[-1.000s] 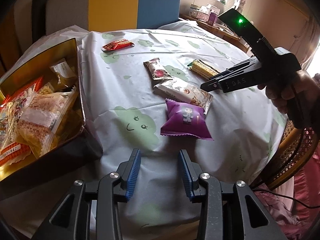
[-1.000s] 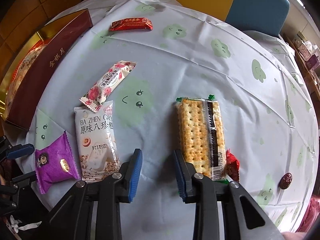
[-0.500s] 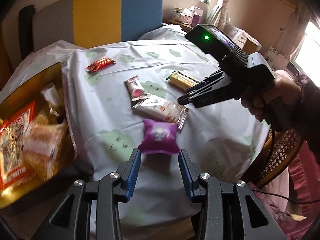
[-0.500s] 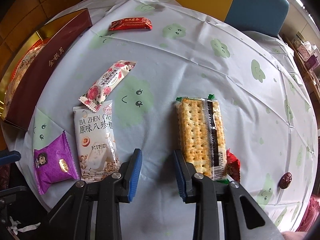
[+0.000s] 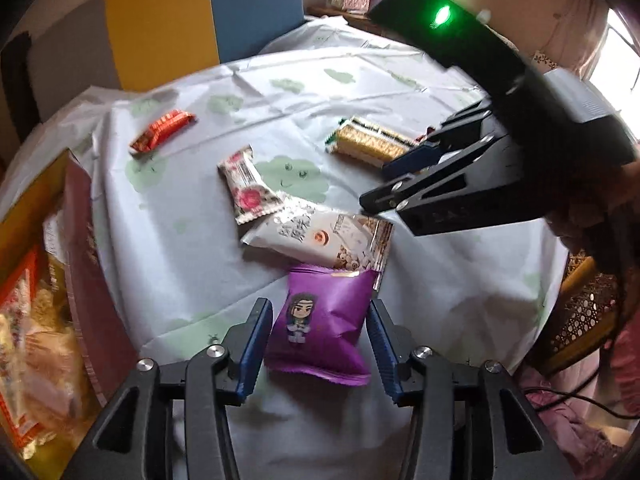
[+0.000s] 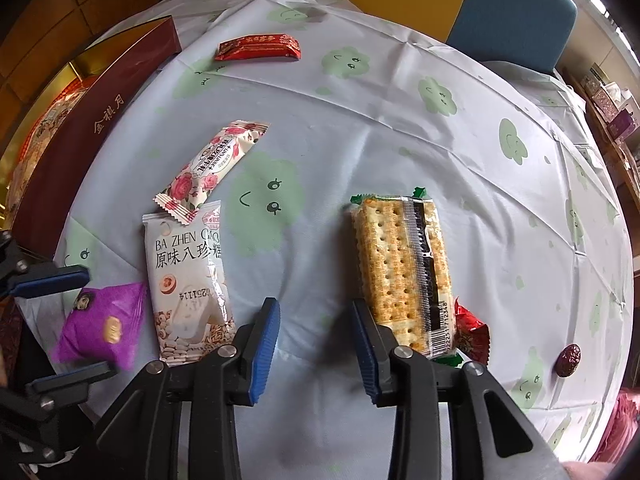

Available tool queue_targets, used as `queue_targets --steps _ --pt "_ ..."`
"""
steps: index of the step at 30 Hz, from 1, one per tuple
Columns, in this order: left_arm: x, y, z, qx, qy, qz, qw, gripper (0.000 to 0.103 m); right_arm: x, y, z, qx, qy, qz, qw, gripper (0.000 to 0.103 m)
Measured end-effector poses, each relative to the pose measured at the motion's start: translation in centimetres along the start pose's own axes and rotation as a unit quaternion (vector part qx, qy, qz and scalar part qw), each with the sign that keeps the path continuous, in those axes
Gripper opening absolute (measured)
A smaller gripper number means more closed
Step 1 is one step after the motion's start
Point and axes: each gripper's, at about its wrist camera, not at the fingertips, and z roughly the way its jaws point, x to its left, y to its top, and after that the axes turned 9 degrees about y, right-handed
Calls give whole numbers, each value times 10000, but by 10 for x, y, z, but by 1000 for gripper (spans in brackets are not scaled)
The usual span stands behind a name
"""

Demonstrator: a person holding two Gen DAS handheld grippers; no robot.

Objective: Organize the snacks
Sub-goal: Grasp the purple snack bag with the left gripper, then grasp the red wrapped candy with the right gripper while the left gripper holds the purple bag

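A purple snack packet (image 5: 320, 332) (image 6: 100, 328) lies near the table's front edge. My left gripper (image 5: 318, 305) (image 6: 98, 320) straddles it with its jaws opening; the blue pads stand just beside the packet and do not press it. My right gripper (image 6: 314, 306) (image 5: 374, 186) hovers over bare cloth between a white packet (image 6: 186, 280) (image 5: 320, 236) and a cracker pack (image 6: 400, 268) (image 5: 368, 144). Its jaws are opening with nothing between them. A rose-printed packet (image 6: 212, 164) and a red bar (image 6: 258, 46) lie farther back.
A dark red and gold box (image 5: 80, 260) (image 6: 92, 128) holding several snack bags stands at the left table edge. A small red candy (image 6: 472, 332) and a dried date (image 6: 570, 354) lie at the right. A wicker chair (image 5: 580, 320) stands beside the table.
My left gripper swung from beside the box over to the purple packet and now has it between wider jaws. The right gripper stayed put, its jaws slightly wider.
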Motion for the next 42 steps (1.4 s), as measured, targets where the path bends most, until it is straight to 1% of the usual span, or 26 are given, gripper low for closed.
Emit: queue_targets --steps 1,3,4,6,9,11,15,20,25,28,30,32,35,37,39,42 --pt "-1 -1 3 57 24 -1 10000 47 0 0 0 0 -11 -11 10000 37" --pt "-3 -6 0 -131 162 79 9998 42 1 0 0 -2 -30 -28 10000 37" --pt "-4 -7 -2 -149 158 62 9997 42 2 0 0 -2 -26 -22 10000 37" --pt "1 -11 -5 -174 138 -171 9996 42 2 0 1 -1 -19 -16 10000 37" --pt "4 -21 -10 -324 333 -422 9980 42 3 0 0 -1 -44 -40 10000 37" --pt "3 -29 -13 -526 473 -595 9957 42 3 0 1 -1 -30 -19 10000 37" --pt "-1 -38 -13 -795 651 -592 9929 42 2 -1 1 -11 -23 4 10000 37" --pt "3 -40 -14 -891 590 -711 9917 41 -1 -1 1 -27 0 65 10000 37" --pt "5 -42 -14 -906 514 -817 9912 41 -2 0 -1 -47 -7 54 10000 37" --pt "7 -44 -14 -939 457 -883 9906 41 -2 1 -8 -186 9 76 9998 37" --pt "8 -45 -14 -960 424 -908 9903 41 -7 2 -20 -434 180 258 9986 37" --pt "10 -45 -14 -956 361 -957 9901 41 -17 4 -36 -817 328 556 9946 37" --pt "12 -46 -14 -978 310 -1003 9897 41 -41 4 -51 -1189 294 1115 9862 37" --pt "12 -47 -13 -995 304 -1038 9891 41 -60 2 -55 -1287 277 1580 9786 37" --pt "11 -48 -13 -1026 310 -1036 9888 41 -68 3 -57 -1272 426 1793 9746 37" --pt "10 -49 -13 -1078 326 -989 9887 41 -57 13 -58 -1212 734 1624 9765 37"
